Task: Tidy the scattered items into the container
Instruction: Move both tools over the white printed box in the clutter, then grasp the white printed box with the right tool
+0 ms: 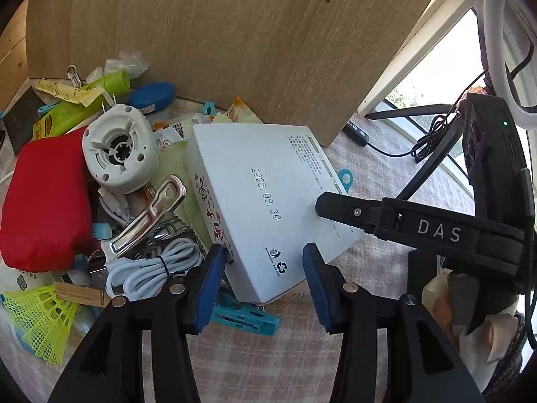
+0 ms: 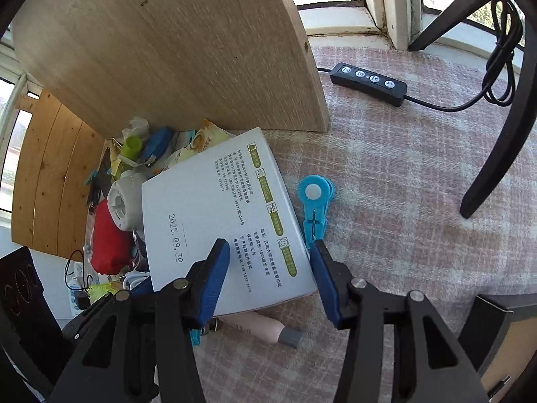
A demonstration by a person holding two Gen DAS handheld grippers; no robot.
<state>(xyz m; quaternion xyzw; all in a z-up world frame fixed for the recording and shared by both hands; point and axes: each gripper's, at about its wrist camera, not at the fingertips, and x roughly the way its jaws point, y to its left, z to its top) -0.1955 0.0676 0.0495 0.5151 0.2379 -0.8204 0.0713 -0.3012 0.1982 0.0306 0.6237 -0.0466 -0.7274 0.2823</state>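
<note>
A white carton printed with a date lies tilted on a heap of small items beside a wooden panel. My left gripper has the carton's near corner between its blue pads, one against each side of the corner. In the right wrist view my right gripper straddles the carton's right edge, one finger over the top face and the other just outside the edge, not pressing. That upper finger also shows in the left wrist view. A blue clip lies on the cloth beside the carton.
The heap holds a red pouch, a round white device, a metal clip, a coiled white cable and a green shuttlecock. A pink tube lies under the carton. On the right are a black cable remote and a black stand leg.
</note>
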